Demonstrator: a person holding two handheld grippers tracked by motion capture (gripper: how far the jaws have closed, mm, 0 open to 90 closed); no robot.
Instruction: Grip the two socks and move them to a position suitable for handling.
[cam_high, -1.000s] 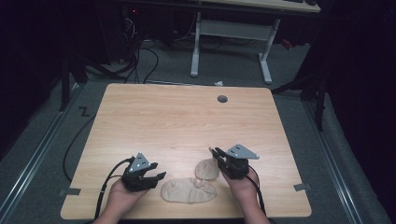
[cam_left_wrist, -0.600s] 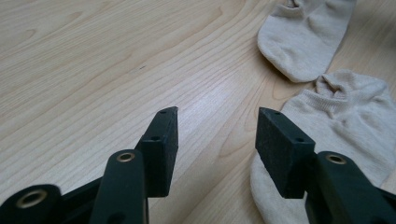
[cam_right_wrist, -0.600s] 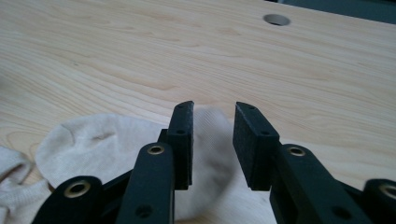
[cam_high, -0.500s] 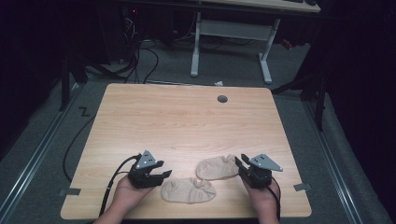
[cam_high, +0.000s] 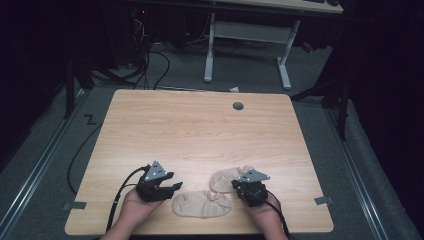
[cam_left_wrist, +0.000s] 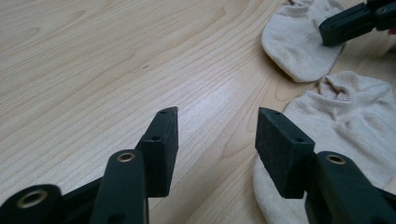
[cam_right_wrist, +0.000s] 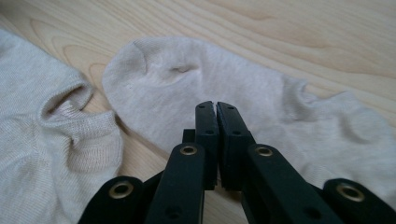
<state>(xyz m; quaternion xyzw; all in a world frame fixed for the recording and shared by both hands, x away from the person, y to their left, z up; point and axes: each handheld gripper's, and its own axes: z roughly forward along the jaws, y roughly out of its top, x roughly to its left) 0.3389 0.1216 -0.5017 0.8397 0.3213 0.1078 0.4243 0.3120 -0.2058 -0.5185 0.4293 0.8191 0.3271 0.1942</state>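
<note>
Two beige ankle socks lie on the wooden table (cam_high: 200, 130) near its front edge. The near sock (cam_high: 200, 205) (cam_left_wrist: 355, 121) (cam_right_wrist: 42, 140) lies flat. The far sock (cam_high: 225, 178) (cam_left_wrist: 299, 42) (cam_right_wrist: 280, 107) lies just behind it to the right. My left gripper (cam_high: 175, 186) (cam_left_wrist: 217, 128) stands open just left of the near sock, with bare wood between its jaws. My right gripper (cam_high: 236, 186) (cam_right_wrist: 215, 105) (cam_left_wrist: 327, 35) sits low over the far sock. Its jaws have just been closing and now meet pad to pad, with no fabric visible between them.
A round grommet hole (cam_high: 238, 106) sits at the back of the table. Beyond the far edge stand white desk legs (cam_high: 210, 50), and cables (cam_high: 150, 65) lie on the dark floor. Wide bare wood stretches behind the socks.
The far sock went from bunched beside the right gripper to lying flat. The right gripper swung right, then came back left and lower over that sock. The left gripper stayed put.
</note>
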